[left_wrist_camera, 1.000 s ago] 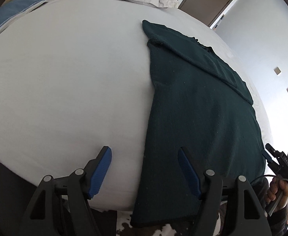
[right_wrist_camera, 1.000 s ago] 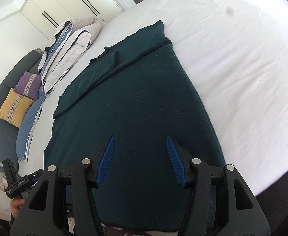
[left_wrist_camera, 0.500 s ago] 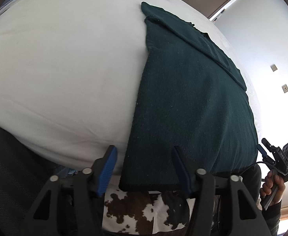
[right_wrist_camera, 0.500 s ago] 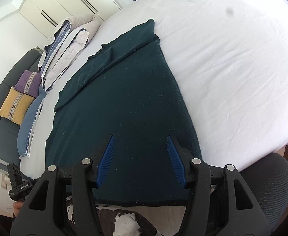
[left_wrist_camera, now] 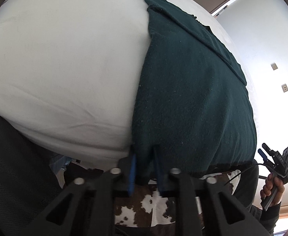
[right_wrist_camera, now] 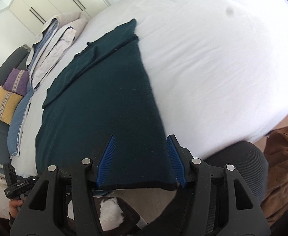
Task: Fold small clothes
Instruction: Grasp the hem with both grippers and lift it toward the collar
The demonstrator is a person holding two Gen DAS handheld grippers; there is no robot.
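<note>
Lying flat on the white bed (left_wrist_camera: 61, 63), the dark green sweater (left_wrist_camera: 191, 102) reaches from near the pillows down to the near edge of the mattress, where its hem hangs just over the side. One sleeve is folded across its far end. Your left gripper (left_wrist_camera: 144, 169) has just been closing, and its blue pads (left_wrist_camera: 131, 174) now pinch the sweater's near left corner at the hem, the cloth bunched between them. Your right gripper (right_wrist_camera: 140, 158) sits at the near right corner with its jaws about half open; the hem lies between the pads (right_wrist_camera: 106, 158), but they stand apart from the cloth and do not press it. In the left wrist view your right hand (left_wrist_camera: 272, 185) shows at the far right, wrapped round its handle. Beyond the sweater a stack of folded bedding (right_wrist_camera: 53, 43) lies by the head of the bed, and purple (right_wrist_camera: 17, 80) and yellow cushions (right_wrist_camera: 3, 104) rest on a dark sofa. A cowhide rug (left_wrist_camera: 155, 206) covers the floor below the hem.
</note>
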